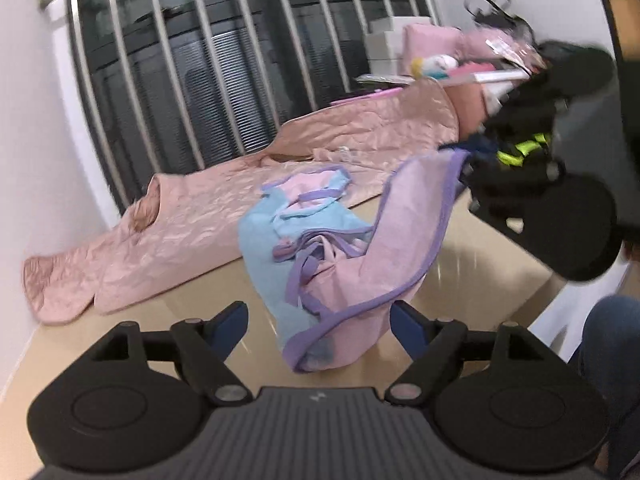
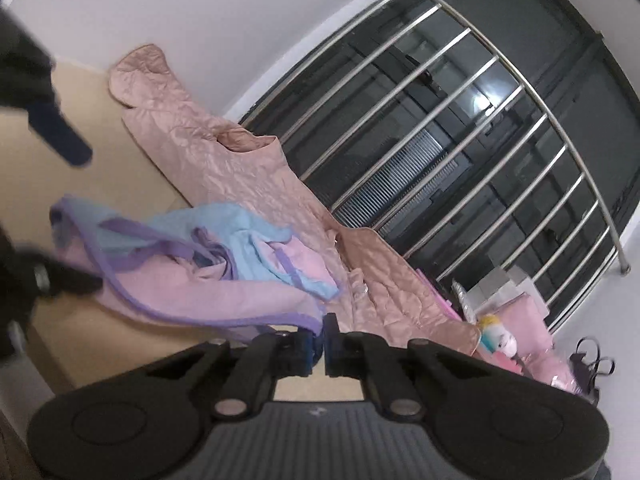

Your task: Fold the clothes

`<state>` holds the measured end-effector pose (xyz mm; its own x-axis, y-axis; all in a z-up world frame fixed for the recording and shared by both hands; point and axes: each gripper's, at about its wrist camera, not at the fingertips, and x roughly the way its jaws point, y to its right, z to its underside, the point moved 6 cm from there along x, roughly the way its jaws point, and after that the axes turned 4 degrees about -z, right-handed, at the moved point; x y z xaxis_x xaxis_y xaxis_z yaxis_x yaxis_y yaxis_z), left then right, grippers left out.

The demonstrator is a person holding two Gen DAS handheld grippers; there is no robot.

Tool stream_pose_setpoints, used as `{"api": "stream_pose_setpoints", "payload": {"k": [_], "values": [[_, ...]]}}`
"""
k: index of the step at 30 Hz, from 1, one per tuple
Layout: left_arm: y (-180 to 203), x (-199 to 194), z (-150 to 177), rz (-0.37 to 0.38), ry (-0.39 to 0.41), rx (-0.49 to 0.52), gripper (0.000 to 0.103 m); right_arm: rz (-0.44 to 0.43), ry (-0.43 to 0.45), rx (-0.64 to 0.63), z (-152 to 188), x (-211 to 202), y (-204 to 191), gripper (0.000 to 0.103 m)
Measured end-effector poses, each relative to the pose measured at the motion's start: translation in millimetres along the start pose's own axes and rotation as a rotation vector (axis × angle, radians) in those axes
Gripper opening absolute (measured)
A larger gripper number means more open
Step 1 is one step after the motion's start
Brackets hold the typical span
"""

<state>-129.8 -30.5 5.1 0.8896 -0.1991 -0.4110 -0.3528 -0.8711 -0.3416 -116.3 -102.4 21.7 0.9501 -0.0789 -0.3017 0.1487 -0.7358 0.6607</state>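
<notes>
The right gripper [image 2: 322, 330] is pinching the garment [image 1: 340, 280]'s purple hem; the left gripper [image 1: 318, 320] is gaping wide at six o'clock, so the thin edge is likely slipping free.

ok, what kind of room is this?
Probably a home bedroom or a child's room: a barred window, a quilted pink blanket on a tan ledge, and a stuffed toy among pink boxes in the corner.

We see a home bedroom w/ barred window [image 1: 208, 80], quilted pink blanket [image 1: 192, 232], plush toy [image 1: 434, 65] & beige floor [image 1: 460, 264].
</notes>
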Motion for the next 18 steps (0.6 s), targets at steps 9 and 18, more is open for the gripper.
{"api": "stream_pose_setpoints", "payload": {"k": [9, 18], "values": [[4.6, 6.5, -2.4, -0.113, 0.051, 0.269, 0.047, 0.020, 0.039, -0.019, -10.6, -12.9, -0.6, 0.003], [-46.6, 6.2, 0.2, -0.394, 0.030, -0.051, 0.068, -0.012, 0.036, 0.040, -11.7, -19.5, -11.2, 0.003]]}}
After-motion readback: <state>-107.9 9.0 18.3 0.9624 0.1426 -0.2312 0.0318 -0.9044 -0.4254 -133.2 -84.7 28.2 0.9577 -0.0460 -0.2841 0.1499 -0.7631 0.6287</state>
